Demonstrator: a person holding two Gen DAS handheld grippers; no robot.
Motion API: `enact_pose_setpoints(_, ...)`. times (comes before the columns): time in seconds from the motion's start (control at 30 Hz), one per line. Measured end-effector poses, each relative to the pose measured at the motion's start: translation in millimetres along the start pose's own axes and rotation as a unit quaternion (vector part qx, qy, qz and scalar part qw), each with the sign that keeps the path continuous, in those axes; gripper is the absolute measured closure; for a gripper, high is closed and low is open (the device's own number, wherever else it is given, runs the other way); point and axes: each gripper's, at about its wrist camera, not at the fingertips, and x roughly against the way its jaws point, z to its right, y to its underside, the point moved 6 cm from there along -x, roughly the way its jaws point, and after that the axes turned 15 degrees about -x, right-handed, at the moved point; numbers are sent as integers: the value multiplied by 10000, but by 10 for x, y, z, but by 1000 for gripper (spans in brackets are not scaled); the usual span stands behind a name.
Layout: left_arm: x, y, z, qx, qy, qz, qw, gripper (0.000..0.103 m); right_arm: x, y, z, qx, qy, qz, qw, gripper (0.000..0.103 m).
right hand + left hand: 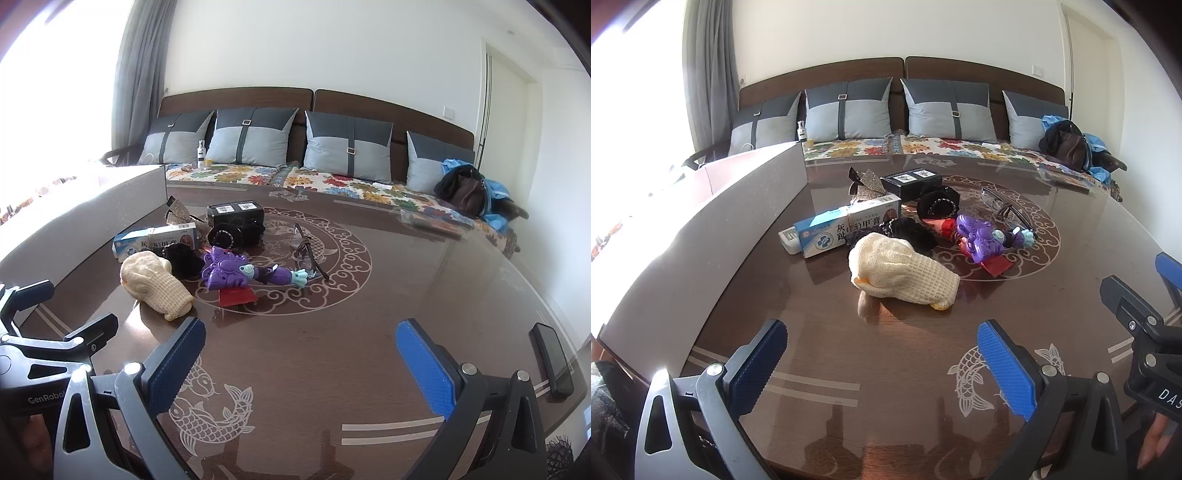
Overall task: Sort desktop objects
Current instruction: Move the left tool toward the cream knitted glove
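Glossy table (886, 369) under cluttered objects (923, 229)

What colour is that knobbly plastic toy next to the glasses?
Purple, with pale turquoise bits at one end. The knobbly plastic toy shows best in the right wrist view.

Strong daylight from the window (624, 110) blows out the left side; the glossy table (886, 350) shows glare, edges bend fisheye-wise, focus stays sharp.
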Motion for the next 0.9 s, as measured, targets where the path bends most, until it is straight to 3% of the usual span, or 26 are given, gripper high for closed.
enact_pose_setpoints(0.9, -70, 45, -30, -10, -53, -131, 9999, 0, -19, 14, 39, -10, -10, -47, 10000, 0)
